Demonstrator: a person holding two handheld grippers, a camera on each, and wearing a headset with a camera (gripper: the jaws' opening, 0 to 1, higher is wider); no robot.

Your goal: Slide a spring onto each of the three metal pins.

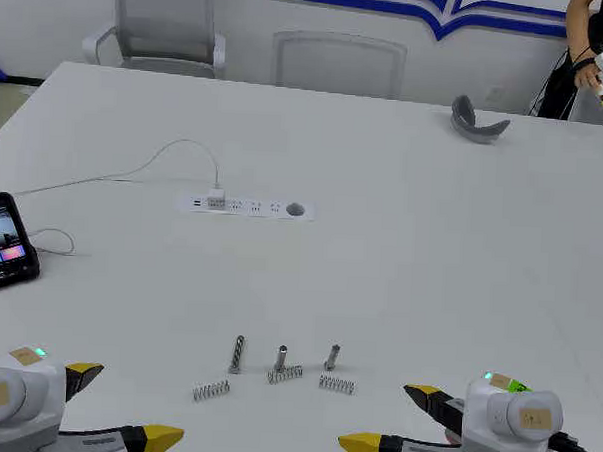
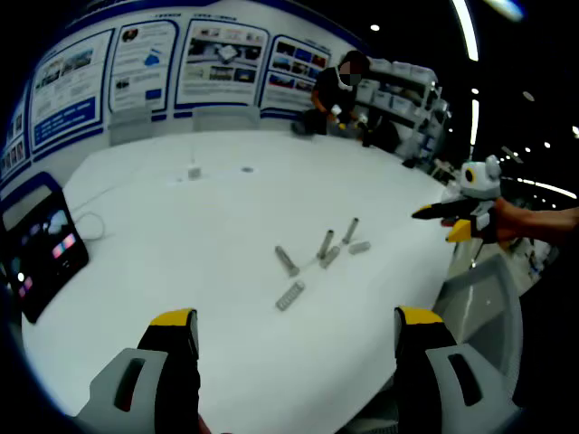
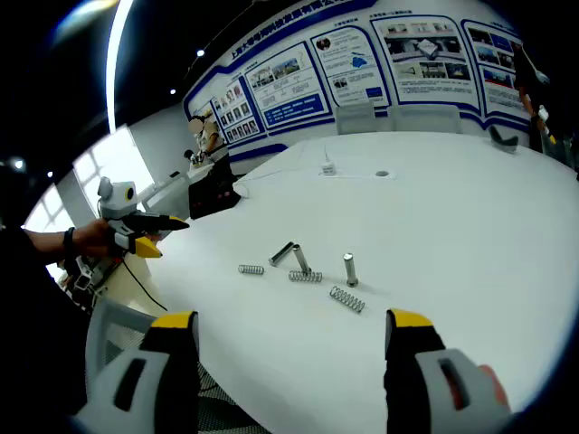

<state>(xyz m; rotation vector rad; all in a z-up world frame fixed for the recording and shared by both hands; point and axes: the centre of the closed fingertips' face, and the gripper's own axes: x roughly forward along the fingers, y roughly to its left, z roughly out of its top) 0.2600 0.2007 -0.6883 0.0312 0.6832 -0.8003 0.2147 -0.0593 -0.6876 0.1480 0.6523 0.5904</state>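
Head view — pins point(image 1: 281, 358), perhaps upright | springs point(image 1: 211, 389) loose beside | left gripper point(image 1: 124, 403), right gripper point(image 1: 388, 418) jaws apart

The tabletop point(image 1: 411, 251) is smooth, matt white. The pins point(image 1: 237, 353) are bare grey metal with a dull sheen, and the springs point(image 1: 211, 389) are coiled wire of the same grey metal. The left gripper point(image 1: 124, 403) and right gripper point(image 1: 389, 418) have pale matt plastic housings and dark, yellow-tipped jaws. The phone point(image 1: 3, 241) has a glossy screen.
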